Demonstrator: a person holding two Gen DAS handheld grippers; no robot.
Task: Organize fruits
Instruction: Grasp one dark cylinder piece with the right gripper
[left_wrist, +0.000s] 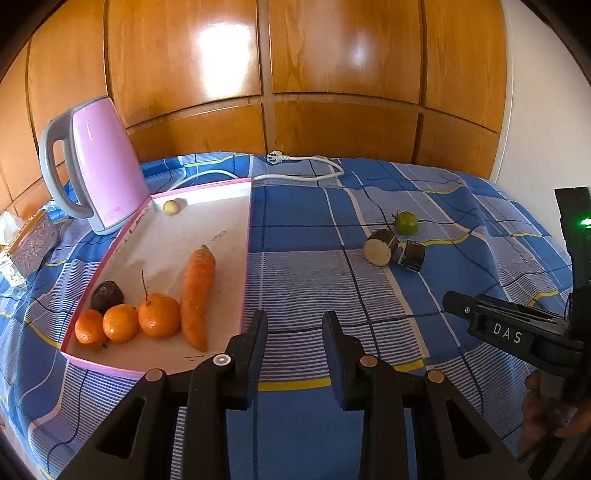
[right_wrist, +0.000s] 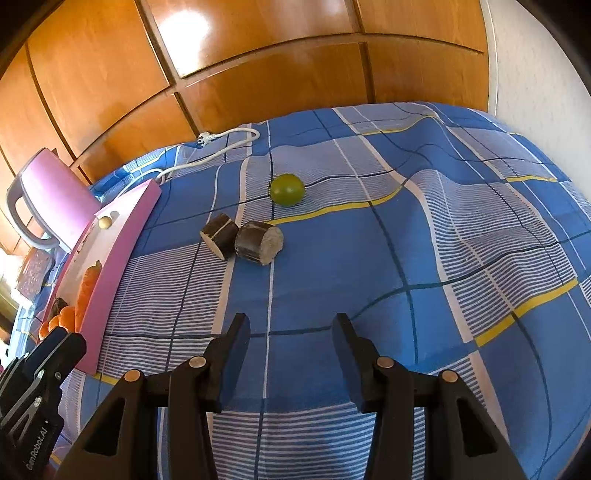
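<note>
A pink-rimmed tray lies on the blue checked cloth. It holds a carrot, three oranges, a dark fruit and a small pale round fruit. To its right on the cloth lie a green fruit and two dark-skinned cut pieces with pale faces. My left gripper is open and empty, just right of the tray's near corner. My right gripper is open and empty, short of the cut pieces.
A pink kettle stands at the tray's far left corner, and its white cord and plug lie behind the tray. A patterned box sits at the left edge. Wooden cabinet doors back the table.
</note>
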